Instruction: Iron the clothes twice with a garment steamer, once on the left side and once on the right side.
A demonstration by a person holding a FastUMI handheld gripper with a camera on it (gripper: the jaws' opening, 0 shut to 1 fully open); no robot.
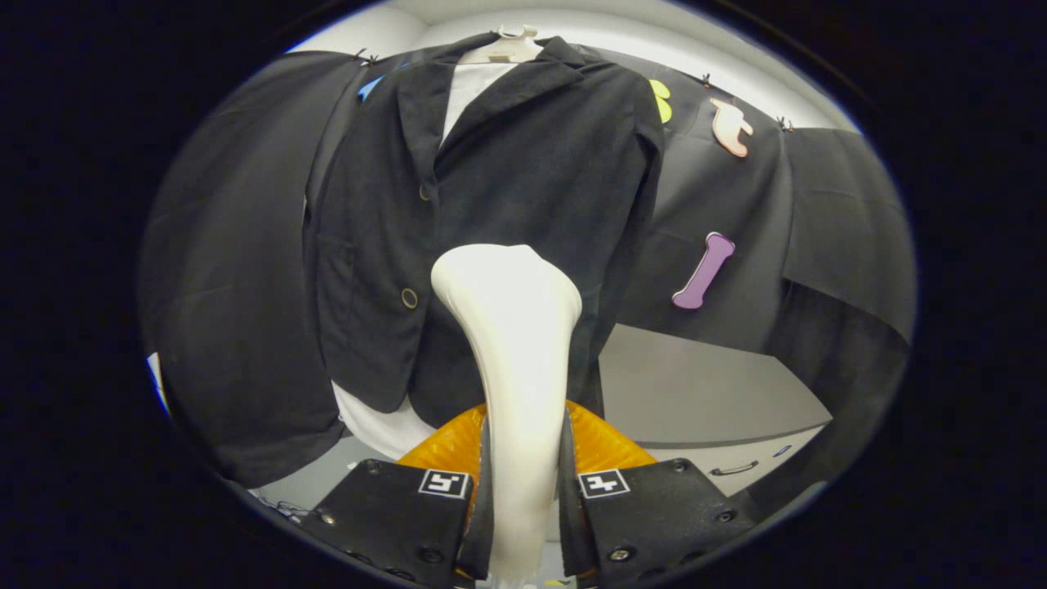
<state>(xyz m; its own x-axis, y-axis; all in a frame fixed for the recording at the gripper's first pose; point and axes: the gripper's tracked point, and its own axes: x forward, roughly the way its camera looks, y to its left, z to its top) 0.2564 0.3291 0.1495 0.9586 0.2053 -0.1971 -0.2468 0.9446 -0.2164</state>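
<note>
Gripper (pixel 523 499) is clenched on the white garment steamer (pixel 511 343): both fingers press its handle, head raised ahead of them. The black jacket (pixel 523 172) hangs on a hanger (pixel 511 45), a white shirt (pixel 470 90) under it. The steamer head sits before the jacket's lower middle; contact cannot be judged. Judgement: no finished pass is evident; likely both sides remain. No containers are visible; an orange object (pixel 601 442) lies below the jacket.

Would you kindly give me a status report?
Gripper shut on white garment steamer. Steamer head before black jacket on hanger. Nothing between them.
</note>
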